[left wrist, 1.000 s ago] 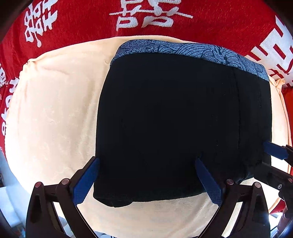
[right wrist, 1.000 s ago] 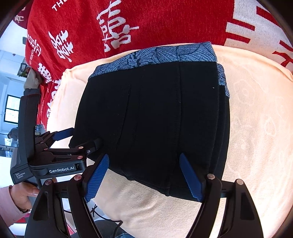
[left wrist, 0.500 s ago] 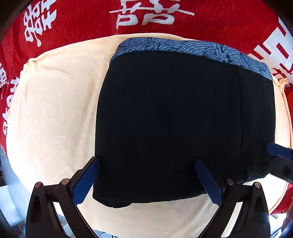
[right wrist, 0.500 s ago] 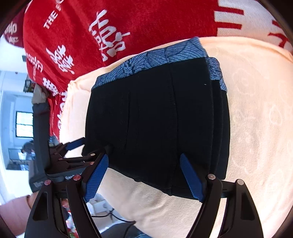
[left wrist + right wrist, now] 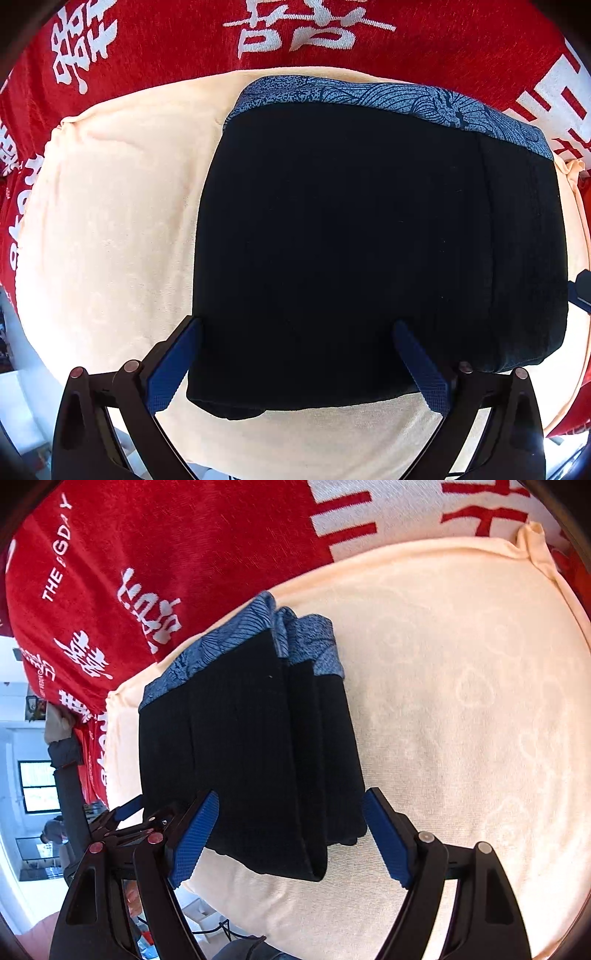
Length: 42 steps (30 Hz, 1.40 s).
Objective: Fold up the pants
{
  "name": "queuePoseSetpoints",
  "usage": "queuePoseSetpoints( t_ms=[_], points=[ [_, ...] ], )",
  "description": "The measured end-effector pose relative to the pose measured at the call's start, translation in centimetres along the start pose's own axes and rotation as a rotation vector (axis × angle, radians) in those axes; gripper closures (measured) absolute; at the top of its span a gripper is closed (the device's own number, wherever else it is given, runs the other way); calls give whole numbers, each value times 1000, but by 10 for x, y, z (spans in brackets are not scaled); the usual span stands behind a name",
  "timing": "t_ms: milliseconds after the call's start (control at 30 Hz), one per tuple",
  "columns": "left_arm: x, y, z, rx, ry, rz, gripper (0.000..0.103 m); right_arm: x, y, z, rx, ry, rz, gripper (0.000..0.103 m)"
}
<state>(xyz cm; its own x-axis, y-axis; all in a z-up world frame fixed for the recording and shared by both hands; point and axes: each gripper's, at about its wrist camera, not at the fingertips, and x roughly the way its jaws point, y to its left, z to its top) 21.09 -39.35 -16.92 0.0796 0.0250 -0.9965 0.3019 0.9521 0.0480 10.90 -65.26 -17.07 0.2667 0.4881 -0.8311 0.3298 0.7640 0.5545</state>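
Left claw (image 5: pixel 295 354): spread, empty, hovering at the near edge of the pants. Right claw (image 5: pixel 290 836): spread, empty, now swung round to the bundle's side. Pants (image 5: pixel 351 240): black, patterned waistband (image 5: pixel 388 98) farthest, folded in layers on cream towel (image 5: pixel 103 229); fold appears finished. Red blanket (image 5: pixel 443 44) beyond.
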Motion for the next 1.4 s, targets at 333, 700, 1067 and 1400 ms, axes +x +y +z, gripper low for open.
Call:
queuePoseSetpoints(
  t_ms=[333, 700, 1067, 1400],
  points=[
    [0, 0, 0, 1, 9, 1, 0, 13, -10, -12, 23, 54, -19, 20],
    [-1, 0, 2, -5, 16, 13, 0, 18, -19, -11, 46, 60, 46, 20],
    [-24, 8, 7, 44, -54, 4, 0, 20, -34, 0, 47, 89, 98, 20],
    [-6, 82, 62, -47, -4, -222, 0, 29, -49, 24, -13, 97, 233, 20]
  ],
)
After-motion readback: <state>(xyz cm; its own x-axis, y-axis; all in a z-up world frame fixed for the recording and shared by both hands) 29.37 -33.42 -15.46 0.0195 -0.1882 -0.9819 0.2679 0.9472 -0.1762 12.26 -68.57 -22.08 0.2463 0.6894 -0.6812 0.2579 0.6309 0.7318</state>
